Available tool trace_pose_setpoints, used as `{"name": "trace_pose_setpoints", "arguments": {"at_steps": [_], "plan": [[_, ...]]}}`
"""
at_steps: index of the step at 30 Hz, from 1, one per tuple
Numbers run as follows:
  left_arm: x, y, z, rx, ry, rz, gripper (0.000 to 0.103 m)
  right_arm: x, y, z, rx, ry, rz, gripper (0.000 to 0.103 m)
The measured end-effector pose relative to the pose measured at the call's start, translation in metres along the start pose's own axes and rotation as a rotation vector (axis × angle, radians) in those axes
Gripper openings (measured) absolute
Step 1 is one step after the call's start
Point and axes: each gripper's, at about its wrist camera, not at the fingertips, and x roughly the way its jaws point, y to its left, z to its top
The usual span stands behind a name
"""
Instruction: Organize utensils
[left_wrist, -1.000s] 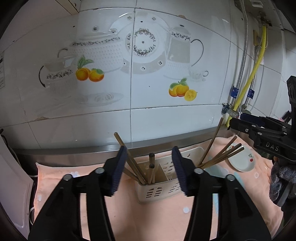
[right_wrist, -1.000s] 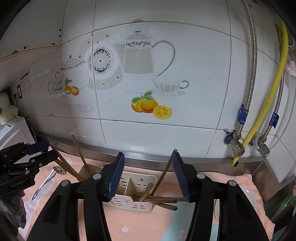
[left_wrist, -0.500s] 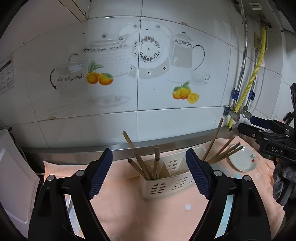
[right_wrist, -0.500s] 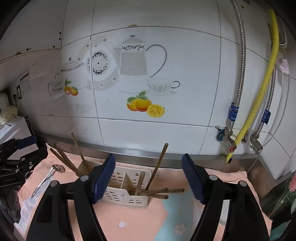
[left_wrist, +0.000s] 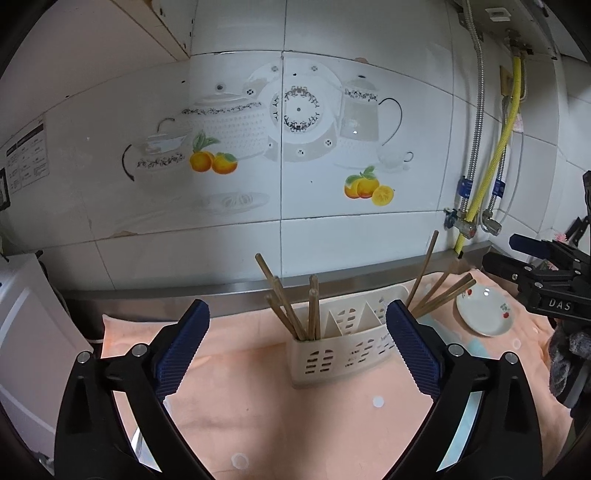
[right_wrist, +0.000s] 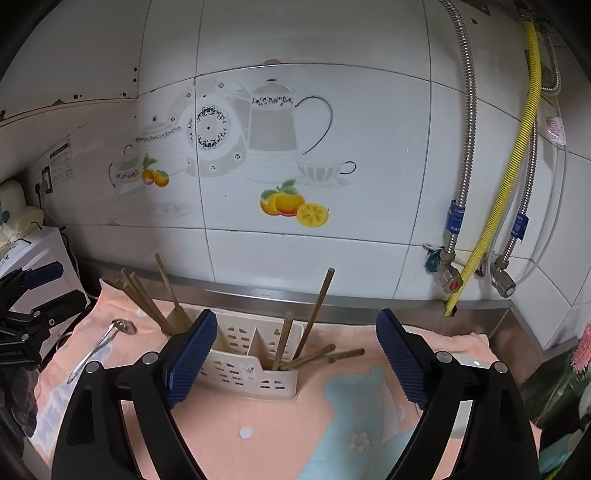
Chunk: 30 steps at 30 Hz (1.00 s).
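Observation:
A cream slotted utensil holder (left_wrist: 343, 343) stands on the peach towel; it also shows in the right wrist view (right_wrist: 255, 362). Several wooden chopsticks (left_wrist: 295, 310) stand in its left compartment and several more (left_wrist: 436, 284) lean out of its right compartment (right_wrist: 306, 332). A metal spoon (right_wrist: 99, 345) lies on the towel at the left. My left gripper (left_wrist: 297, 347) is open and empty, in front of the holder. My right gripper (right_wrist: 293, 356) is open and empty, in front of the holder's right end.
A small white plate (left_wrist: 484, 310) with a cherry print lies on the towel at the right. The tiled wall, a steel ledge (right_wrist: 332, 299) and hoses with valves (right_wrist: 450, 273) stand behind. A white appliance (left_wrist: 22, 332) is at the left.
Both grippers opened wide and drew back from the holder, which now looks farther away. The chopsticks stay in their compartments.

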Motion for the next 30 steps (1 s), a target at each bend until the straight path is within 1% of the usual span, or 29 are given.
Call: {"name": "trace_pose_setpoints", "arguments": {"at_steps": [5, 11, 19, 30], "plan": [[-0.007, 0.000, -0.006, 0.003, 0.002, 0.007, 0.098, -0.008, 0.001, -0.009, 0.003, -0.003, 0.001, 0.087], [-0.017, 0.002, -0.013, -0.003, 0.002, 0.010, 0.098, -0.016, 0.002, -0.017, 0.001, 0.000, -0.005, 0.089], [-0.030, -0.002, -0.023, -0.003, 0.004, -0.006, 0.098, -0.032, 0.006, -0.029, 0.004, -0.009, 0.009, 0.093], [-0.048, -0.002, -0.038, -0.009, -0.003, 0.016, 0.098, -0.053, 0.015, -0.051, -0.001, -0.020, 0.011, 0.095]]}}
